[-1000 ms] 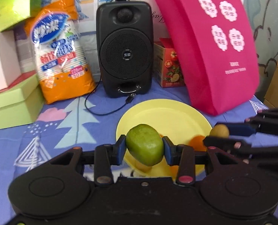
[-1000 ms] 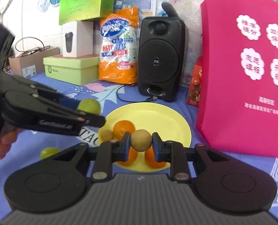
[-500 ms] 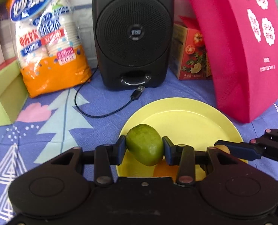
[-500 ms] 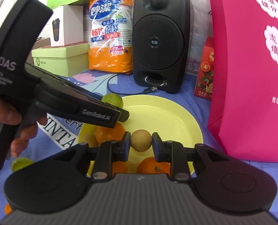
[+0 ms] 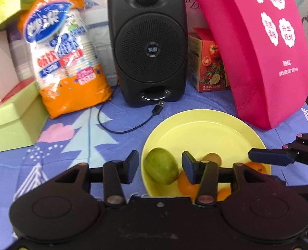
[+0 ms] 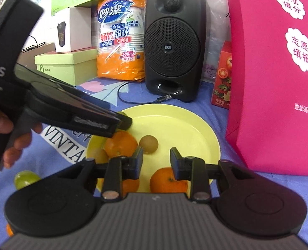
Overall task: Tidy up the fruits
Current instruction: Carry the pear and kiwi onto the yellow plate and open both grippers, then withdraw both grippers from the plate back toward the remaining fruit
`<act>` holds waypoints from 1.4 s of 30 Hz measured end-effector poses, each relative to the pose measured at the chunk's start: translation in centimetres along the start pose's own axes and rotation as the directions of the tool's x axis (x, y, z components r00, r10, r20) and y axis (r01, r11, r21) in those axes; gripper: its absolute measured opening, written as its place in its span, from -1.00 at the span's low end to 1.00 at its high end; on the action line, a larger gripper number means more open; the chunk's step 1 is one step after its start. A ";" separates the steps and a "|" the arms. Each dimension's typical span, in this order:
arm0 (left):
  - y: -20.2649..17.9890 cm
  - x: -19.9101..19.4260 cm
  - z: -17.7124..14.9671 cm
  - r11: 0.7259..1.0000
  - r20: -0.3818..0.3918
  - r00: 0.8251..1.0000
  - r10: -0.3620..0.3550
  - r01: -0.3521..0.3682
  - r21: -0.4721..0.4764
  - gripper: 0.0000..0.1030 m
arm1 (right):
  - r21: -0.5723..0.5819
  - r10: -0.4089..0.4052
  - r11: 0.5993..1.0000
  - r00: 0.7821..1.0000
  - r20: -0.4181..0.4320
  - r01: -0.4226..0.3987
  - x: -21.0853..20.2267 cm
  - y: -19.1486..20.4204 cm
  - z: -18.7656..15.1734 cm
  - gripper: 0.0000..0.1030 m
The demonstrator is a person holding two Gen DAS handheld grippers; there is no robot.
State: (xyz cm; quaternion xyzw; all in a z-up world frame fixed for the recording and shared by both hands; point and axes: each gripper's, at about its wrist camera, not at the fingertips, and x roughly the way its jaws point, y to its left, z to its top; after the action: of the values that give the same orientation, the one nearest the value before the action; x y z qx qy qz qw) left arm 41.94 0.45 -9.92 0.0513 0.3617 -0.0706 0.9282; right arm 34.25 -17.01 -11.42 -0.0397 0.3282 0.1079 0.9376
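A yellow plate [image 5: 206,133] [image 6: 185,125] lies on the blue tablecloth. My left gripper [image 5: 159,166] is open over the plate's near left edge; a green fruit [image 5: 161,165] lies on the plate between its fingers. My right gripper [image 6: 156,160] is open and empty over the plate's near side. A small brown fruit [image 6: 148,143] [image 5: 211,158] lies on the plate just beyond it. Oranges [image 6: 121,143] [image 5: 257,167] lie in the plate. The left gripper's body [image 6: 70,112] hides part of the plate in the right wrist view.
A black speaker [image 5: 147,41] with a loose cable [image 5: 124,129] stands behind the plate. A pink bag [image 5: 258,48] stands right, an orange cup pack [image 5: 64,62] and boxes [image 5: 10,123] left. A green fruit [image 6: 26,179] and an orange [image 6: 9,229] lie on the cloth at left.
Both grippers have opened. The green fruit left the left gripper and the brown fruit left the right gripper; both now lie on the plate.
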 end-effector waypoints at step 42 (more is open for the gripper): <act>-3.1 -16.2 -19.5 0.993 0.048 0.995 -0.088 0.092 -0.071 0.07 | -0.016 0.033 0.999 0.998 -0.055 -0.034 -10.3 7.6 -10.6 -0.01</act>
State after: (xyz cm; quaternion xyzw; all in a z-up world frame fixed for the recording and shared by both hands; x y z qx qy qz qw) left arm 16.66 1.74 -13.42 -0.0006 0.3449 -0.1003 0.9333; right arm 18.27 -12.99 -13.32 -0.0449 0.3536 0.1254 0.9259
